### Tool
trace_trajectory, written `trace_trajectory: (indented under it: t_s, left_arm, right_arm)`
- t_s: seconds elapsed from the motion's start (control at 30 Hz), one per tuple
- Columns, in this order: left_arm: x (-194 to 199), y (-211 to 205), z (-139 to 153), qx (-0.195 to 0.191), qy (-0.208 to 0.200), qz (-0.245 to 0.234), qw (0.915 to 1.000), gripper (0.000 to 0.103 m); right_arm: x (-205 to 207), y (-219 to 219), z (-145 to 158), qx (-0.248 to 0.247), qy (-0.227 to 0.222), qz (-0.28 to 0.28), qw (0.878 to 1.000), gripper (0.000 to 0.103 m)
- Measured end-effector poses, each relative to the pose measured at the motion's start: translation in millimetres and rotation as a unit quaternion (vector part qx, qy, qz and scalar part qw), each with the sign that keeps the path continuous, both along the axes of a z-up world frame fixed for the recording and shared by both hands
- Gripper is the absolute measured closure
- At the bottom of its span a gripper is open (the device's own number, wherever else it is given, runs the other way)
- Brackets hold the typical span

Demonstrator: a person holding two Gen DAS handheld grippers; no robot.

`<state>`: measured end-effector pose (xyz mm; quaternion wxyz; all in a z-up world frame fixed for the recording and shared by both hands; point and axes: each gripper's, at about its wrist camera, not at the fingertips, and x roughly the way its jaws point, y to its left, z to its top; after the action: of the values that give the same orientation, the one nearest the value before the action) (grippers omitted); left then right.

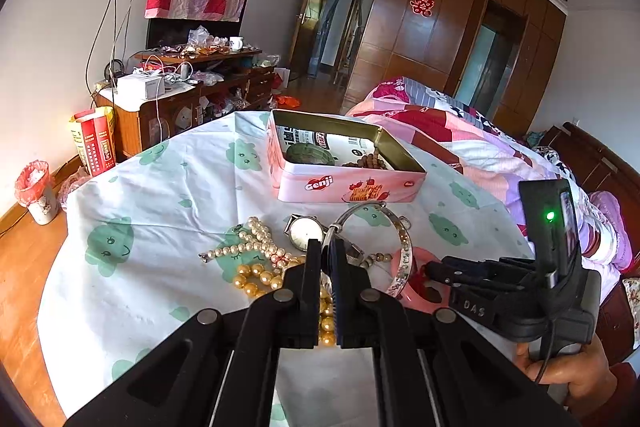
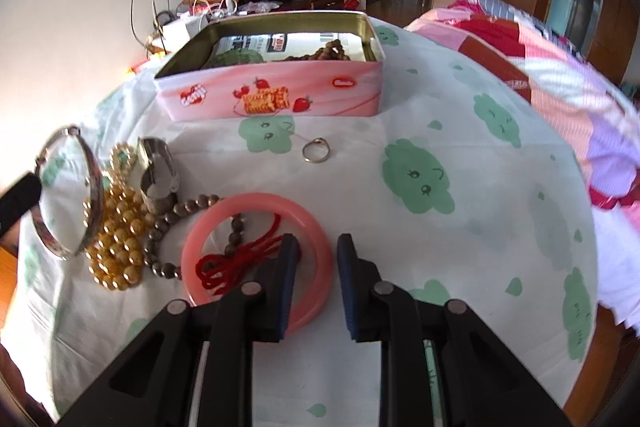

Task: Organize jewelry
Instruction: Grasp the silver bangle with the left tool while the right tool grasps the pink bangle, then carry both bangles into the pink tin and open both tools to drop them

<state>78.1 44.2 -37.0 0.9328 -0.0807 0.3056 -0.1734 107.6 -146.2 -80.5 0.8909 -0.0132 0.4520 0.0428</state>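
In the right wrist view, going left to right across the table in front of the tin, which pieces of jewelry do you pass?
Silver bangle held upright → yellow bead strand → silver mesh-band watch → pink bangle → small silver ring.

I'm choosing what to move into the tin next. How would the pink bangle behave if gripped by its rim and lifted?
The pink bangle looks like a rigid, glossy ring, so it should probably keep its shape but may slip between pads. A red cord lies across its opening and could drag along. Set on edge, it would likely roll.
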Motion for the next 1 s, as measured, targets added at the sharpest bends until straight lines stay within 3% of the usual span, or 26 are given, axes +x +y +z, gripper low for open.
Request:
trace_trajectory:
  t_s: [0.03, 0.07, 0.17, 0.37, 0.47, 1.0]
  left_arm:
    - [-1, 0, 0, -0.001, -0.001, 0.000, 1.0000, 0.100]
    - [-2, 1, 1, -0.001, -0.002, 0.000, 1.0000, 0.100]
    - [-4, 6, 3, -0.004, -0.005, 0.003, 1.0000, 0.100]
    - [-2, 11, 1, -0.013, -0.002, 0.011, 0.9999, 0.099]
    - [-1, 10, 0, -0.014, 0.001, 0.010, 0.9999, 0.099]
    - [16, -5, -1, -0.016, 0.006, -0.005, 0.9998, 0.099]
  right_arm:
    - [0, 3, 0, -0.011, -0.001, 0.004, 1.000, 0.081]
    - [0, 6, 0, -0.020, -0.002, 0.008, 1.000, 0.090]
    - [-3, 10, 2, -0.032, -0.010, 0.010, 0.999, 0.091]
    - [-28, -23, 28, 0.077, -0.099, -0.017, 0.992, 0.091]
    - [-38, -31, 35, 0.104, -0.126, -0.027, 0.986, 0.091]
    - [-26, -41, 36, 0.132, -0.119, -0.047, 0.983, 0.091]
